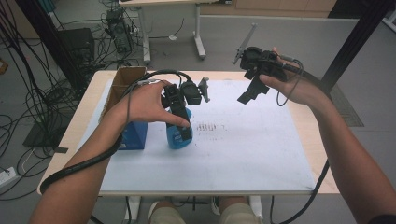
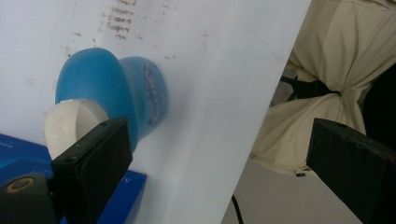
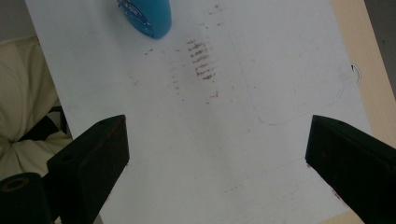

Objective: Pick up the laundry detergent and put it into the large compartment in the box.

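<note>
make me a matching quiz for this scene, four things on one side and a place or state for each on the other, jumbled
Things:
1. bottle
2. blue box
3. left tongs
4. right tongs

Places or states:
A. raised over the table's far right, open, holding nothing
B. standing on the white sheet, white cap up
C. open, just above the bottle's cap
D. at the sheet's left edge, beside the bottle

Pairs: 1-B, 2-D, 3-C, 4-A

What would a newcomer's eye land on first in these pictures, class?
The blue bottle with its white cap stands near the left of the white sheet, with the left gripper open right over it. The right gripper hangs open above the table's far side, and rusty smudges mark the sheet's middle.
</note>
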{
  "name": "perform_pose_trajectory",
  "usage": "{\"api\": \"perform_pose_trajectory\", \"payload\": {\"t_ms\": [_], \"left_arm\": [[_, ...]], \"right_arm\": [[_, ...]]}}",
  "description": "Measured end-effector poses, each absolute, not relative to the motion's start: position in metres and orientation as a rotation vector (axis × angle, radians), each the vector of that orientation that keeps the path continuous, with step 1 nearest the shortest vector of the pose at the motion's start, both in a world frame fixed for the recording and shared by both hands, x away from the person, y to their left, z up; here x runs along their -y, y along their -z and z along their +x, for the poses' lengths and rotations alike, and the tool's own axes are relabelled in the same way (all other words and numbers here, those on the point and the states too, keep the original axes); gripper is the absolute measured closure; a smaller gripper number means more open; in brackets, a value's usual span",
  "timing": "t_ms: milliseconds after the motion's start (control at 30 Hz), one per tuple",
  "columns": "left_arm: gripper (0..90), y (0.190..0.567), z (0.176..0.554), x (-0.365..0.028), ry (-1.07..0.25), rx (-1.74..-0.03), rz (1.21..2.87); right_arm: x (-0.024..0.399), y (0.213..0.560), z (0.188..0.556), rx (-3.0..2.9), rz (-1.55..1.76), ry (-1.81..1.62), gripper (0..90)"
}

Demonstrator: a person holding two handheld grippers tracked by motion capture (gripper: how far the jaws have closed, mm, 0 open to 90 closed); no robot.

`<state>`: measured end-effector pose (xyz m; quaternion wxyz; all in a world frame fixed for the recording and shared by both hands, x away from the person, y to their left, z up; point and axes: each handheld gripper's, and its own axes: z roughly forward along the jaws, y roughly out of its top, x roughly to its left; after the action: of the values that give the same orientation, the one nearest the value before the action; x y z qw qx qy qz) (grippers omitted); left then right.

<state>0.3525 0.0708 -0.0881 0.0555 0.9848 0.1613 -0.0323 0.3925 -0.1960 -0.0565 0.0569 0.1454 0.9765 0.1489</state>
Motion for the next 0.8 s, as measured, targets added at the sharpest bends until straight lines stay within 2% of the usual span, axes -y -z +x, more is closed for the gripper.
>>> {"api": "perform_pose_trajectory", "payload": {"t_ms": [800], "left_arm": [[7.4,0.0851,0.3523,-0.0729,0.087,-0.494,2.983]], "right_arm": [[0.1963,0.0563,0.3903,-2.965,0.447,-0.44,6.1]]}}
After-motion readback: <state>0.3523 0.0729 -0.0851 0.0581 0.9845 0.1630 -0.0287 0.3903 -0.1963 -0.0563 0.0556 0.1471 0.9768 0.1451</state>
